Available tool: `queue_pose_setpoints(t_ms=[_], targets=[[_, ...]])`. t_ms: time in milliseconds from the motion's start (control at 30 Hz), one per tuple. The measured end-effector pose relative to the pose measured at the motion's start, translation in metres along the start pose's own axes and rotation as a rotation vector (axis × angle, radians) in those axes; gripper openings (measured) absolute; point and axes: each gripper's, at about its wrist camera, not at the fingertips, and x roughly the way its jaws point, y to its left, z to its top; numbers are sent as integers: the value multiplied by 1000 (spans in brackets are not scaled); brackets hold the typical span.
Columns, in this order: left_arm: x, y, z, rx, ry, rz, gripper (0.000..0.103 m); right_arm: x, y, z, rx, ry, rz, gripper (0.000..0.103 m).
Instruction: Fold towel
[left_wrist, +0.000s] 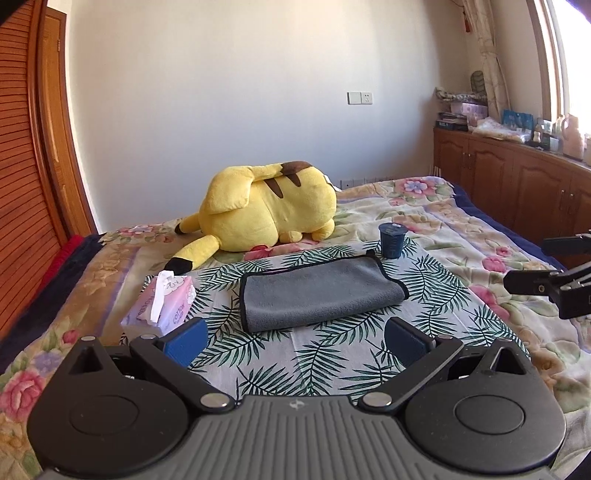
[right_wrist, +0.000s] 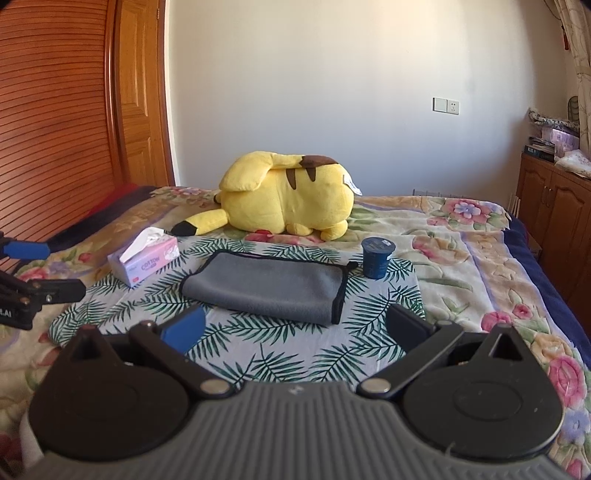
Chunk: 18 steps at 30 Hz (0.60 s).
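A grey towel (left_wrist: 321, 290) with black edging lies folded on a palm-leaf cloth (left_wrist: 295, 354) on the bed; it also shows in the right wrist view (right_wrist: 269, 286). My left gripper (left_wrist: 295, 338) is open and empty, just short of the towel's near edge. My right gripper (right_wrist: 297, 330) is open and empty, also just short of the towel. The right gripper shows at the right edge of the left wrist view (left_wrist: 546, 264), and the left gripper at the left edge of the right wrist view (right_wrist: 48, 269).
A pink tissue box (left_wrist: 162, 304) sits left of the towel. A dark blue cup (left_wrist: 392, 240) stands beyond its right corner. A yellow plush toy (left_wrist: 269, 206) lies behind. Wooden cabinets (left_wrist: 517, 184) line the right side, a wooden wardrobe (right_wrist: 66, 110) the left.
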Motion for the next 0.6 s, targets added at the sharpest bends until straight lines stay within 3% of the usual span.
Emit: queue_pose_setpoints(t_ms=[600], targets=[[-42,-6,-51,-61,-6,-2,87,-36,24,-39,46,4,-7,103]])
